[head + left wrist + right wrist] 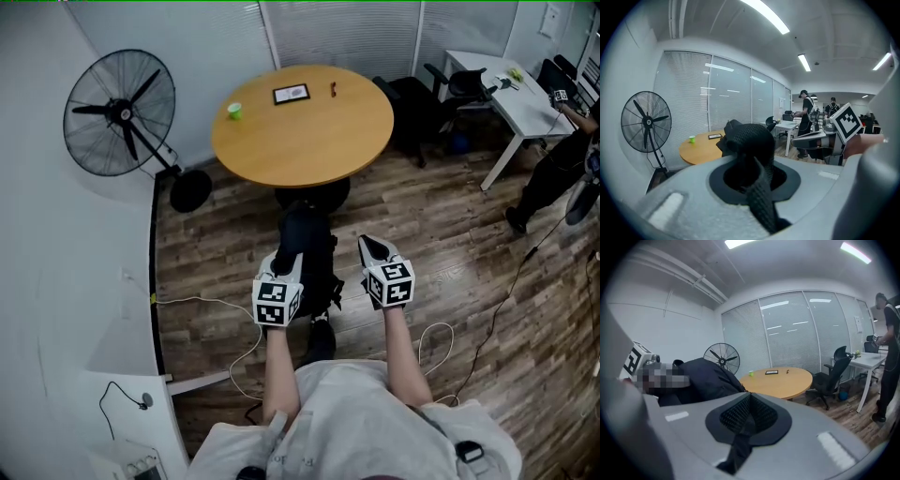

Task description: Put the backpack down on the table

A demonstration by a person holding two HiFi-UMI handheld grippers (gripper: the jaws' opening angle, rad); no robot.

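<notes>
Left hand-held gripper [286, 262] clamps the mesh strap [751, 140] of the limp black backpack [314, 246]; right hand-held gripper [372, 248] closed, empty

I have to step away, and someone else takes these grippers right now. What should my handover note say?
Left gripper: shut on the top strap of the backpack, carrying it.
Right gripper: shut, nothing between its jaws, beside the backpack.
Backpack: hanging in front of the person, short of the round table.
Table: a green cup and a dark frame sit at the far side; the near part is bare.
Done: backpack is held up by its strap.
Left: step to the table, set the backpack on the near part, open the left gripper.
</notes>
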